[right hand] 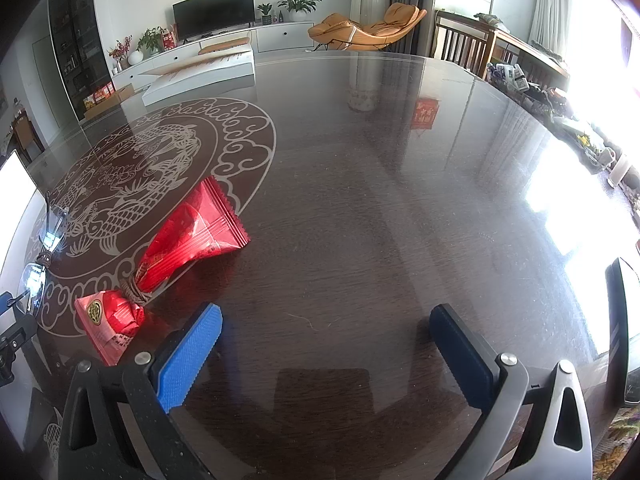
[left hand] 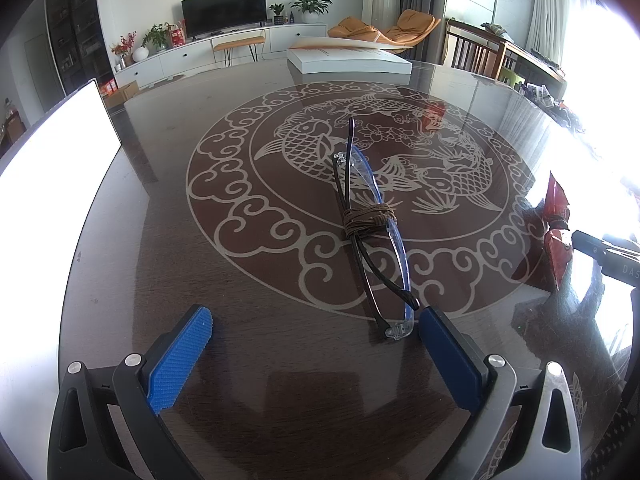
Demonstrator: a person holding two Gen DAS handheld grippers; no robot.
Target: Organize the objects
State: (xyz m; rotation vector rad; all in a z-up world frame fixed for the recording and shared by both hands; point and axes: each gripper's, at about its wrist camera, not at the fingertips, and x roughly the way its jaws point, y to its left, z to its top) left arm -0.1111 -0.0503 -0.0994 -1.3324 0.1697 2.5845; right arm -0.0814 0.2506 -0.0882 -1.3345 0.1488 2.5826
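Observation:
A folded pair of glasses (left hand: 370, 224) with a blue-tinted frame lies on the dark table, bound round its middle by a brown cord (left hand: 370, 218). My left gripper (left hand: 316, 320) stands open just short of its near end, which lies by the right finger (left hand: 448, 356). In the right wrist view a red snack packet (right hand: 192, 232) lies on the table, tied at its narrow waist with brown cord (right hand: 134, 292). My right gripper (right hand: 326, 326) is open and empty, with the packet to the left of its left finger (right hand: 192, 356). The glasses (right hand: 42, 248) show at the far left there.
The dark glass-topped table (left hand: 240, 200) carries a pale fish and cloud pattern. A white flat box (left hand: 348, 60) lies at its far edge, a bright white sheet (left hand: 60, 152) at the left. The red packet (left hand: 556, 216) and the other gripper (left hand: 608, 252) show at right. Chairs stand behind.

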